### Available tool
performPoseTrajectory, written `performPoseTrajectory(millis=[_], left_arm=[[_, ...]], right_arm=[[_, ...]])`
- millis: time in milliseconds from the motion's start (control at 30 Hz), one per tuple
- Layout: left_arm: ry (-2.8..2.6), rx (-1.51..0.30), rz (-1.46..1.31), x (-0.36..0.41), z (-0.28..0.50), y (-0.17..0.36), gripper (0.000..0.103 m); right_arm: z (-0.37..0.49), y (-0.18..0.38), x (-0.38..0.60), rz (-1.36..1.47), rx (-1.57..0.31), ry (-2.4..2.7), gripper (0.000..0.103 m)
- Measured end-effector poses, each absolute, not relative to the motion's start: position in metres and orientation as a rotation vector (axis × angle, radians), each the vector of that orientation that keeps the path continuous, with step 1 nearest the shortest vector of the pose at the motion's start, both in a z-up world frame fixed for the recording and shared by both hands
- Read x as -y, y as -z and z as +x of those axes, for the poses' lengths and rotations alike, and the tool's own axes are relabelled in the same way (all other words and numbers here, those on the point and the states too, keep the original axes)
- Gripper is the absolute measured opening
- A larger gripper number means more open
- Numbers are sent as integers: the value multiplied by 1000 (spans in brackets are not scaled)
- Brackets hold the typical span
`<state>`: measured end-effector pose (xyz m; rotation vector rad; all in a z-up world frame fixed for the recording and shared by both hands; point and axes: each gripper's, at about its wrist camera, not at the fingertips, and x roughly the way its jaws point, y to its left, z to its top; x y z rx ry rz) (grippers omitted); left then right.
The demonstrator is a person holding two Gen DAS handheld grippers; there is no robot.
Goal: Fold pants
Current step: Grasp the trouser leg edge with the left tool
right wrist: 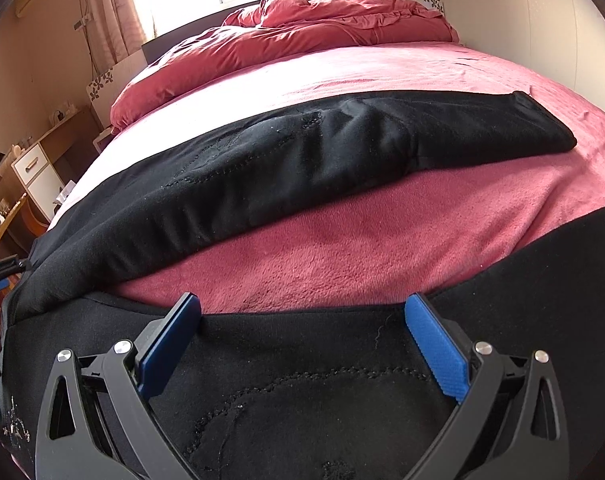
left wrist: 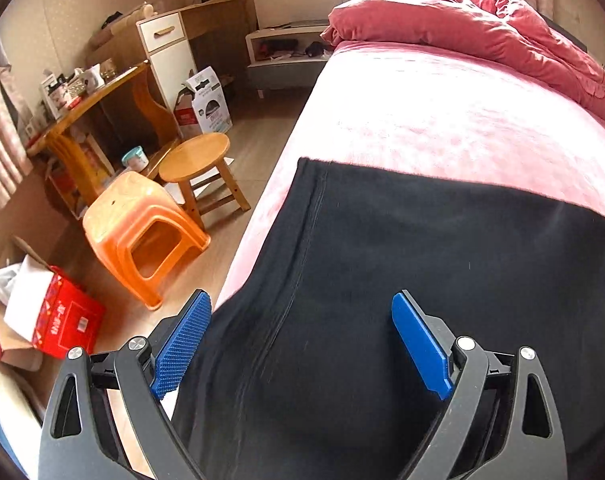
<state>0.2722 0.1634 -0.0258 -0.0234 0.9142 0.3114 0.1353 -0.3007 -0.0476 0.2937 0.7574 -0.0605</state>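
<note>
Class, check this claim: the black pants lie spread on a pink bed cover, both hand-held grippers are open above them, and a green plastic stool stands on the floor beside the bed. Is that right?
Not quite: the plastic stool is orange, not green, as the left wrist view shows. The rest holds: black pants on the pink bed cover, left hand-held gripper and right hand-held gripper open.

Bed: a pink blanket is spread over it; a red duvet is heaped at the head.
Window: curtains are lit by daylight.
Floor: an orange plastic stool and a wooden stool are set beside the bed.
Wall: a white-drawered cabinet is placed against it.

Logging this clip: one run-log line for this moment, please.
stage: before grasp | left gripper: open over pants | right gripper: open over pants | bed: pants spread out
</note>
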Motion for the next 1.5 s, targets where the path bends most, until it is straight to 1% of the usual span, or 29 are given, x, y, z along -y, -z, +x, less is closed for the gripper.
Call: performPoseTrajectory(millis=[367, 600, 767, 900, 1033, 1100, 1133, 1200, 1233, 1367, 1500], left_arm=[[-326, -941, -34, -177, 349, 34, 91], [-291, -923, -41, -178, 362, 40, 91], [-259, -918, -96, -184, 365, 45, 90], [-206, -908, -114, -182, 364, 46, 73], [-202, -897, -81, -174, 365, 44, 65], [-189, -892, -73, -170, 364, 44, 56], [-185, -891, -67, -169, 363, 43, 54], [-174, -888, -45, -165, 362, 43, 45], [-172, -887, -35, -163, 362, 42, 43], [-158, -879, 0, -155, 361, 42, 29], [-166, -875, 46, -146, 359, 42, 21]], right_arm=[[136, 48, 300, 299, -755, 60, 101], [136, 48, 300, 299, -756, 60, 101], [135, 48, 301, 300, -755, 59, 101], [136, 48, 300, 300, -755, 59, 101], [135, 48, 301, 301, -755, 59, 101], [135, 48, 301, 301, -756, 60, 101], [135, 48, 301, 301, -756, 60, 101], [136, 48, 300, 302, -756, 59, 101], [136, 48, 300, 302, -756, 60, 101], [136, 48, 300, 302, -756, 60, 101], [136, 49, 300, 303, -756, 60, 101]])
